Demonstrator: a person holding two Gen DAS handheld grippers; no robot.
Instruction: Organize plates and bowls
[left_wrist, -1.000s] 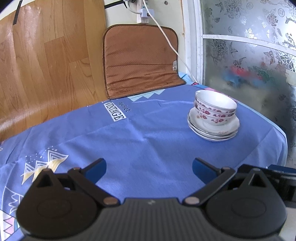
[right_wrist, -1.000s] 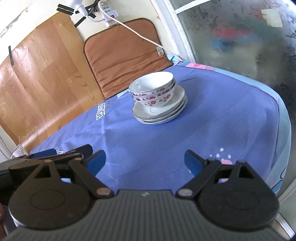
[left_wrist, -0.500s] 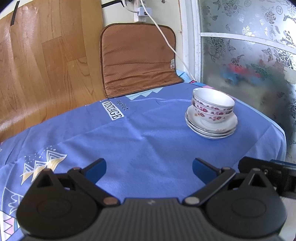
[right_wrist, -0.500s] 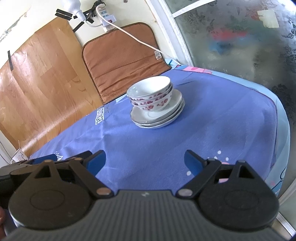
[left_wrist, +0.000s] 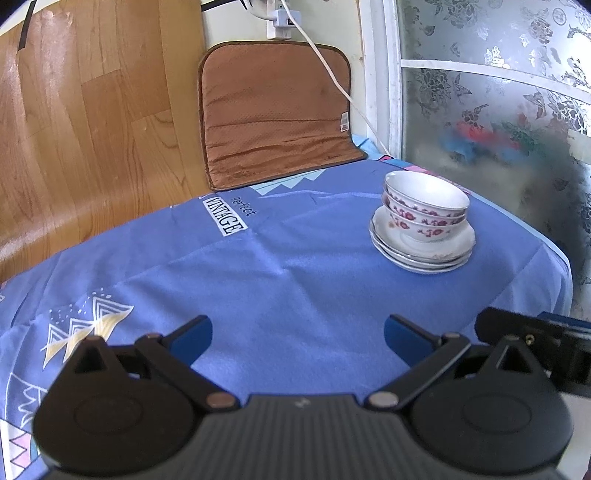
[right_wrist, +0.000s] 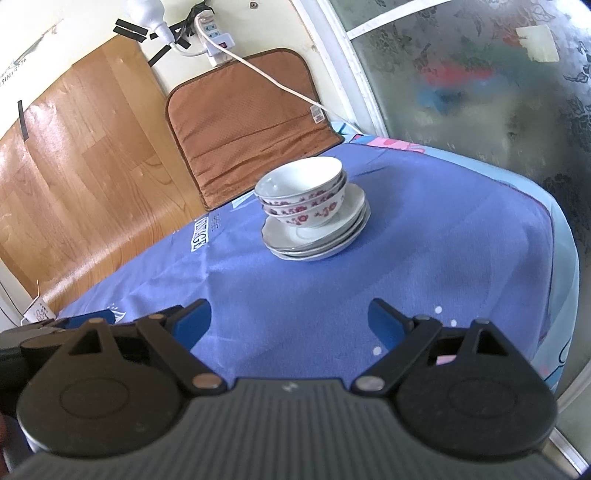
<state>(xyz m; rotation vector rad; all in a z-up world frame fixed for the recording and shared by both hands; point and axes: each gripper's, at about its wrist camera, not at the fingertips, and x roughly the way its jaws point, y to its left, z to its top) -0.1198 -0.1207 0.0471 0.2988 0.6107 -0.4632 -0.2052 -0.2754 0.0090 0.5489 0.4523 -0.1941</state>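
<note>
A: Where do the bowls stand?

B: 3 bowls are nested on a stack of plates, near the far right corner of the table, on the blue tablecloth.

A: And the left gripper?

B: Its jaws are wide apart and hold nothing. It hangs over the near edge, well apart from the stack.

A: The right gripper?

B: The same: wide open and empty, also at the near edge. A brown cushion leans behind the table.
</note>
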